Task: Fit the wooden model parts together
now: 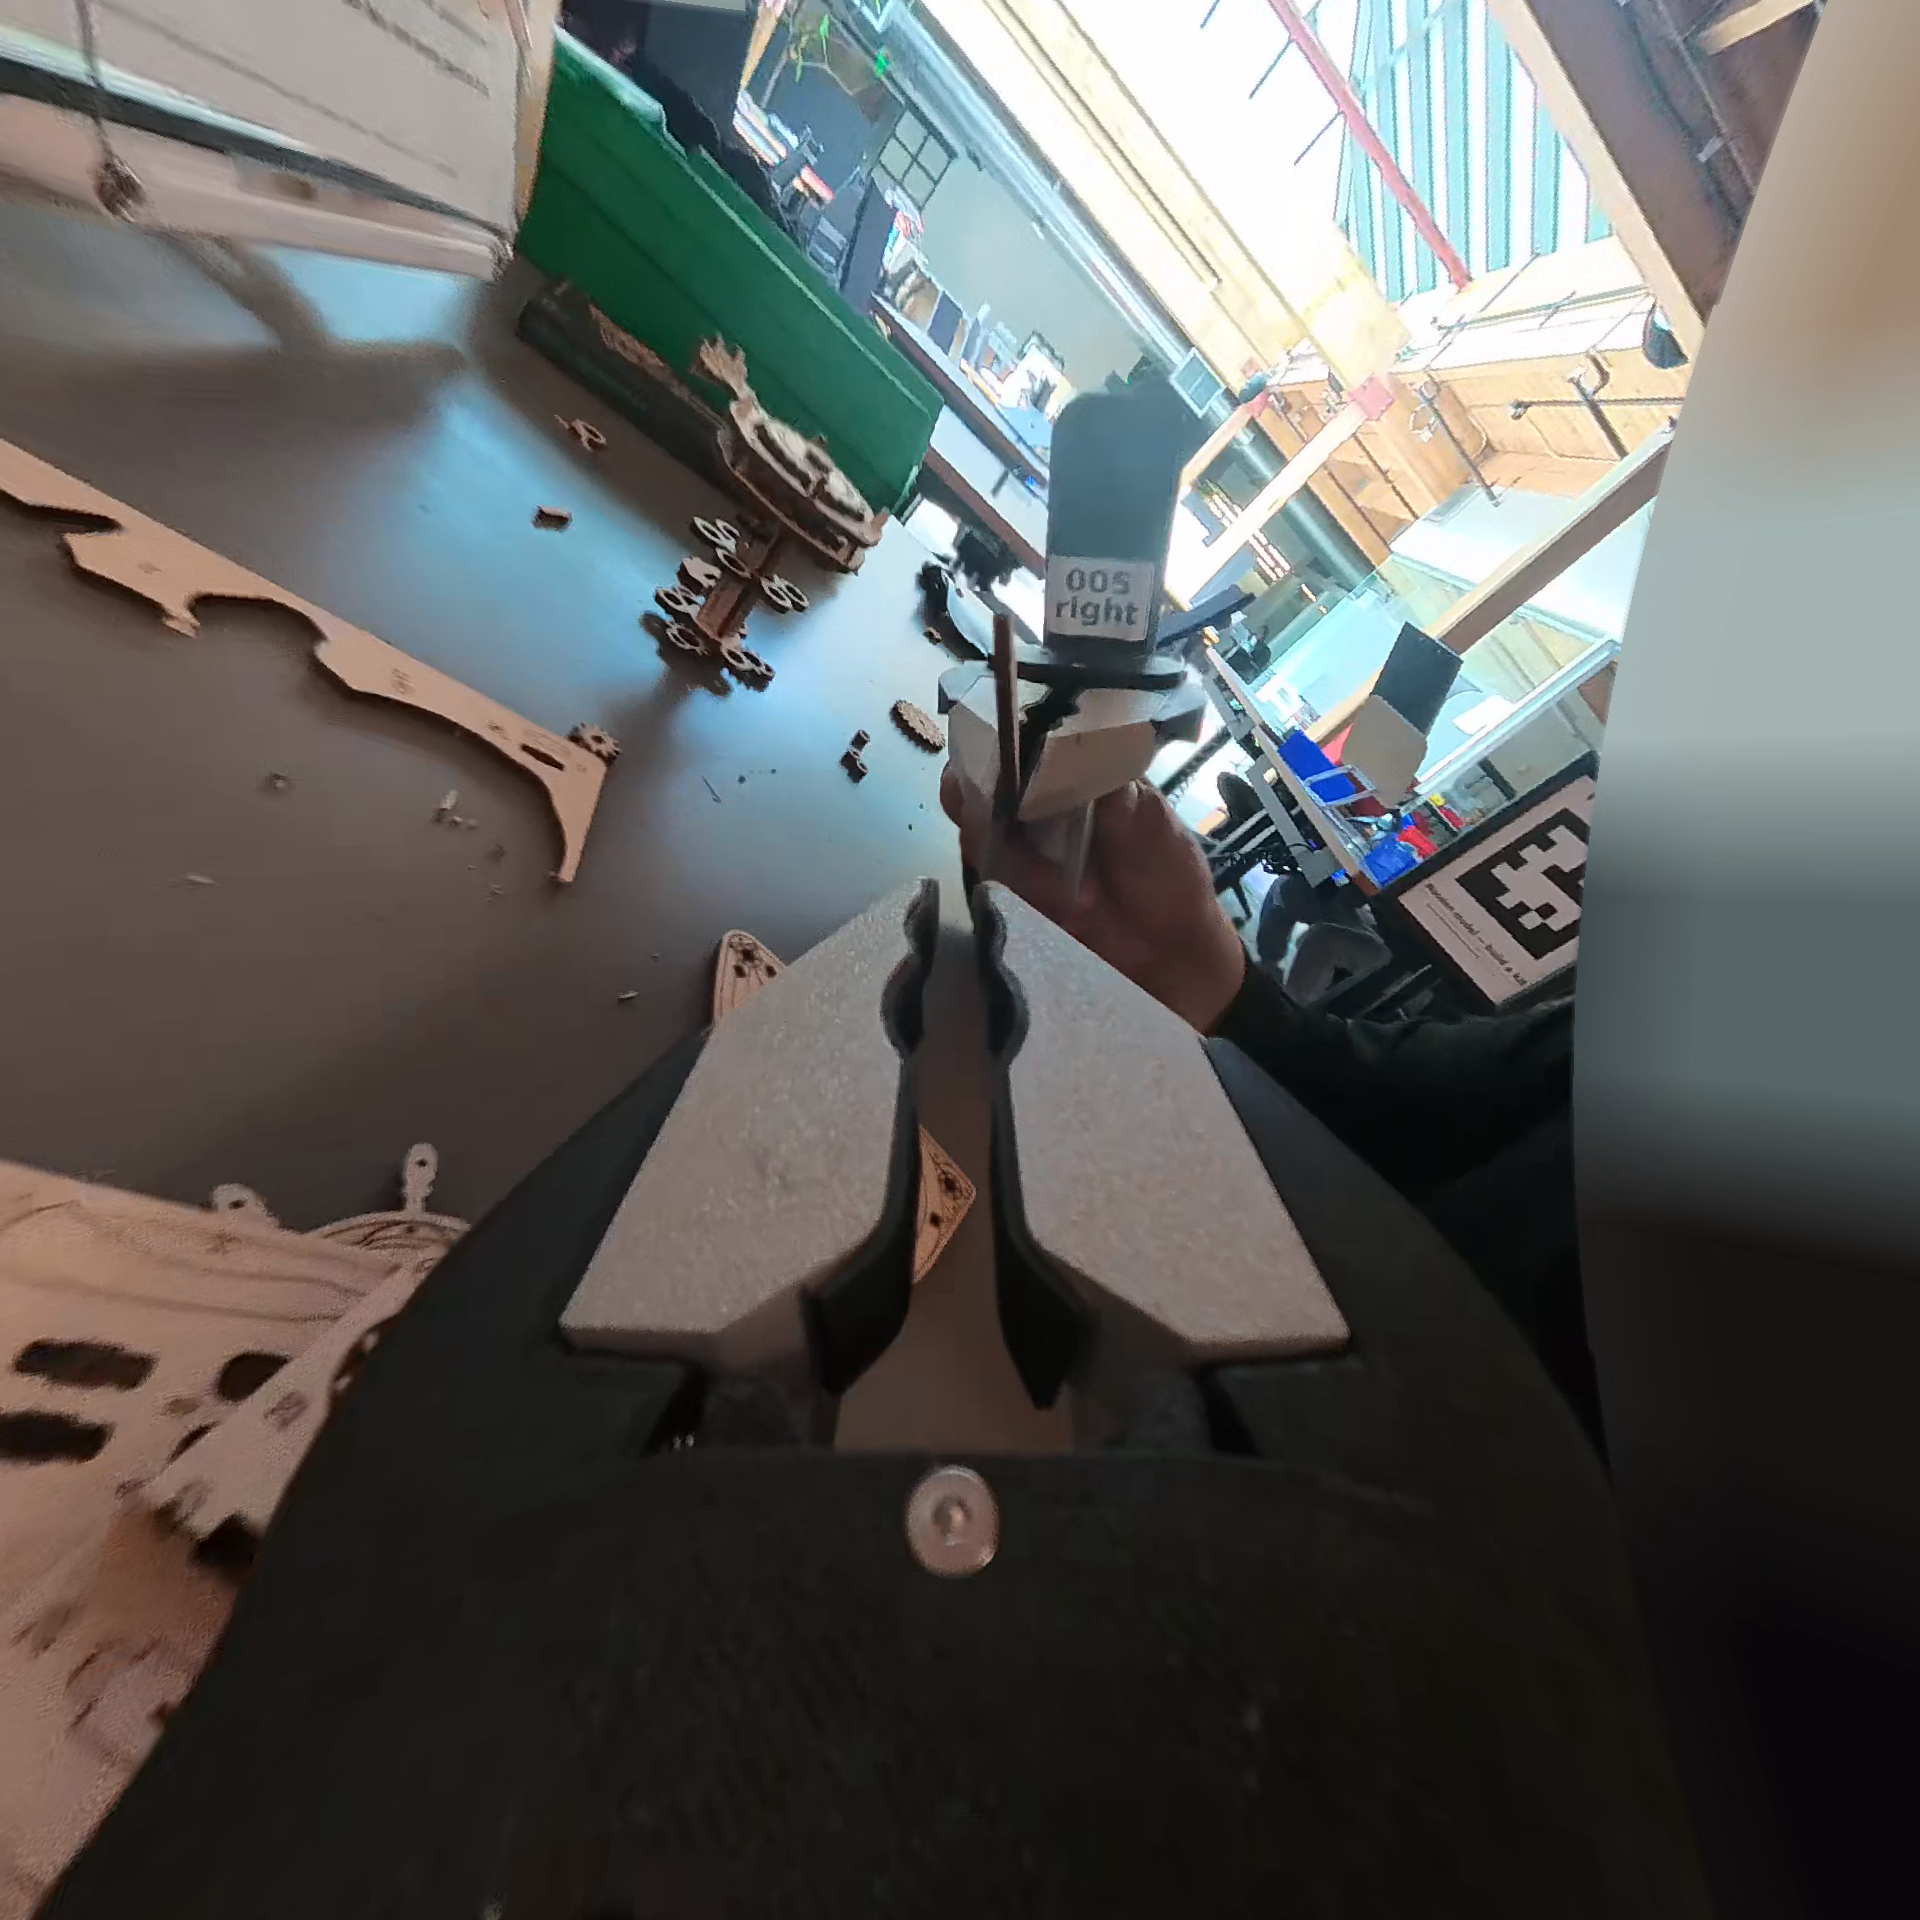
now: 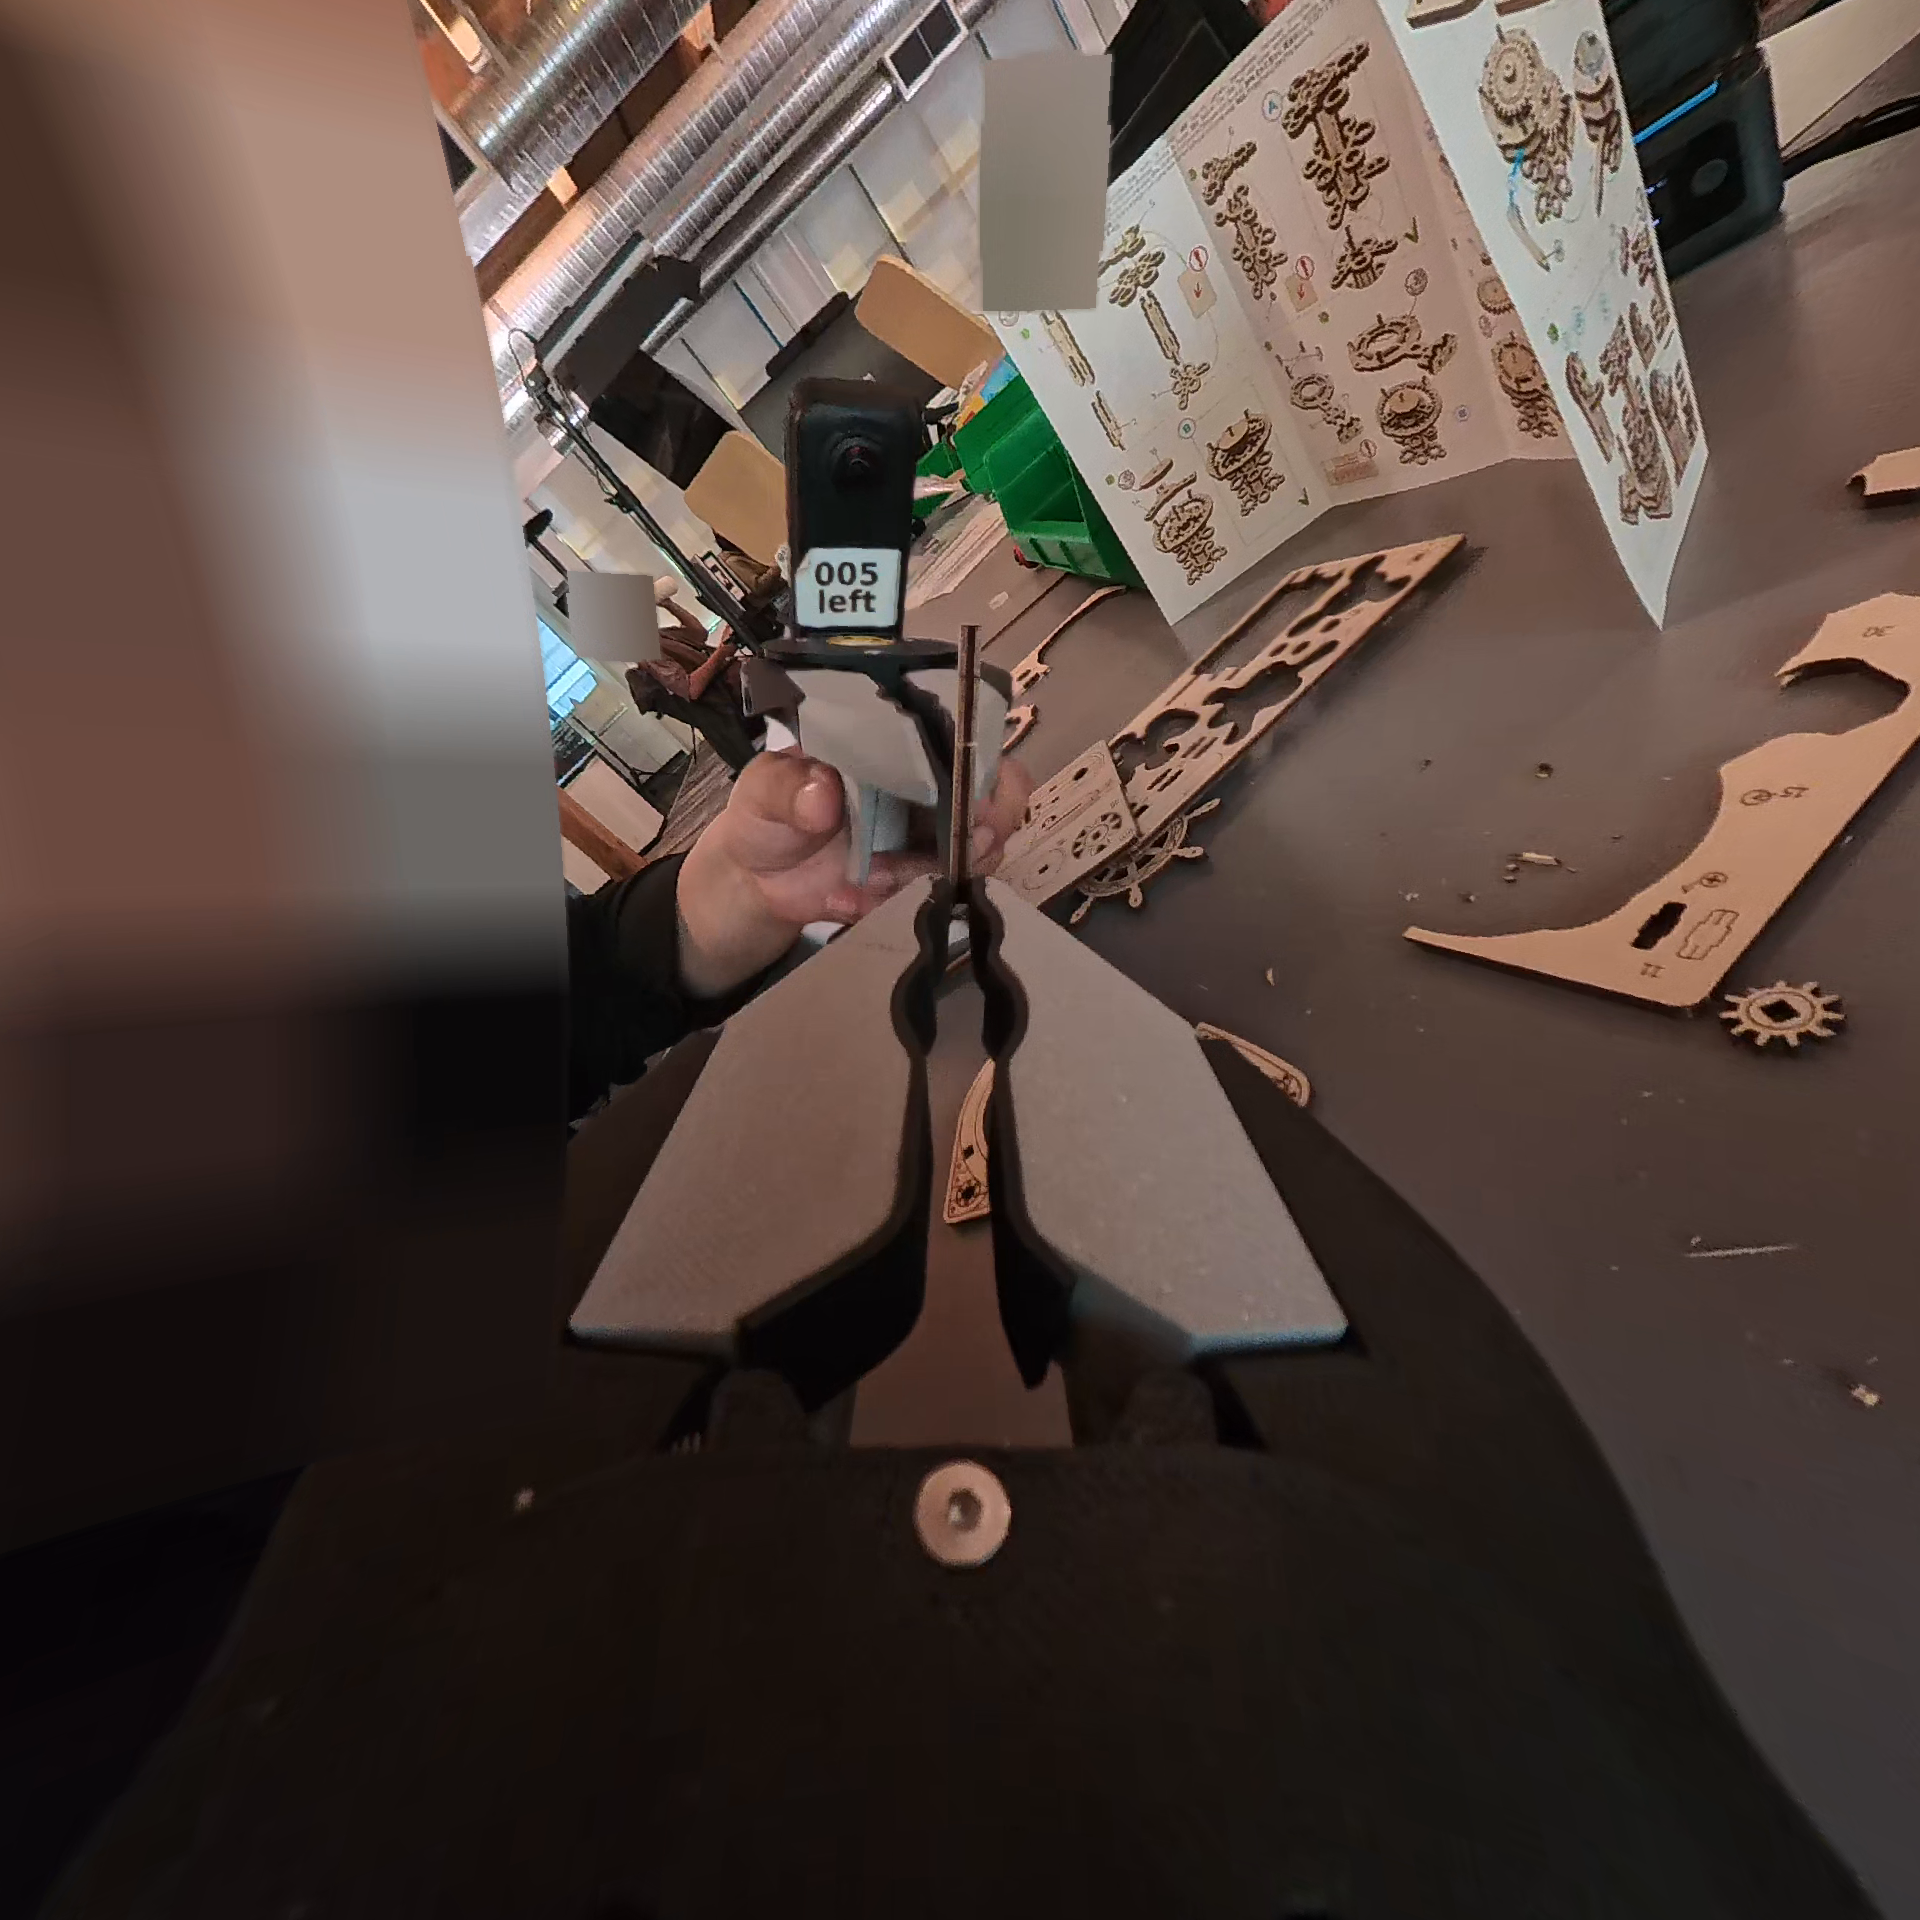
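Note:
A thin flat wooden part [image 2: 966, 727] stands edge-on between my two grippers, which face each other above the dark table [image 2: 1455, 1299]. My right gripper [image 2: 961, 896] is shut on its near edge at the fingertips. My left gripper [image 1: 958, 904] is closed to a narrow gap, and the same part [image 1: 1005, 717] seems to run into its tips. Each view shows the other gripper farther off, held by a hand [image 1: 1132, 894]. A small curved wooden piece [image 2: 971, 1153] lies on the table under the fingers.
Punched-out wooden sheets [image 2: 1714, 831] [image 1: 343, 644], a loose gear [image 2: 1780, 1016] and a ship's-wheel piece [image 2: 1138, 862] lie around. A part-built model [image 1: 795, 478] and a gear assembly [image 1: 722, 613] stand by a green box [image 1: 727, 270]. A folded instruction leaflet [image 2: 1351, 312] stands upright. My right fingertips sit around 5 centimeters from my left ones.

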The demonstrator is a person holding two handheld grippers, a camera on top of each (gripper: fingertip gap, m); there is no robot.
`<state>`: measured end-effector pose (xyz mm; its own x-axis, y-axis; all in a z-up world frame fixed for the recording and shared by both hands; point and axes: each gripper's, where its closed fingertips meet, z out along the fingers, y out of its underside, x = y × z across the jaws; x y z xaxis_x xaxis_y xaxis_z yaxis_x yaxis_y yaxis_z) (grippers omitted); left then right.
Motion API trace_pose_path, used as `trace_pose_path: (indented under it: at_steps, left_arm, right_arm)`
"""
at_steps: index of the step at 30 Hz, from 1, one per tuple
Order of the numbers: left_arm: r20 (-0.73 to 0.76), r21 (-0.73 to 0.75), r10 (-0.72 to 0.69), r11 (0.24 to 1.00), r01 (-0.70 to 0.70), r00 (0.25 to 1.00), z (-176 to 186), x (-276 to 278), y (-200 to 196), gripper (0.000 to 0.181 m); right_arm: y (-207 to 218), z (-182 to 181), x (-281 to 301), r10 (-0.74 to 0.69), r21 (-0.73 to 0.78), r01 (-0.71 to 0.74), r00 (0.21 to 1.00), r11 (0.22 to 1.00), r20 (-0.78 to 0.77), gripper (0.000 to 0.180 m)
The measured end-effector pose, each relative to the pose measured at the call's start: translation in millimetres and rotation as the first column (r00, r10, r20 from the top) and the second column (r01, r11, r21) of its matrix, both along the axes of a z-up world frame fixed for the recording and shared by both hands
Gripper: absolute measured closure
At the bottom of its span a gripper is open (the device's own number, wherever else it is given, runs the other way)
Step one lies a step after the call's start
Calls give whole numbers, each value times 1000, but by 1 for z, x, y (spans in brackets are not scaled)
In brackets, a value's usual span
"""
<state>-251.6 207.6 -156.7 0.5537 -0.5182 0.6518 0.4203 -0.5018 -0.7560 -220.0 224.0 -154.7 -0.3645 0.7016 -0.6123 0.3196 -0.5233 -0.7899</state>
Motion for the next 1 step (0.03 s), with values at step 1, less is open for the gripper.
trace_pose_path:
  at_steps: [1]
  left_arm:
    - [1, 11, 13, 1000, -13, 1000, 3, -5, -1, 179]
  right_arm:
    - [0, 1, 0, 0, 0, 0, 1000, 1000, -1, 180]
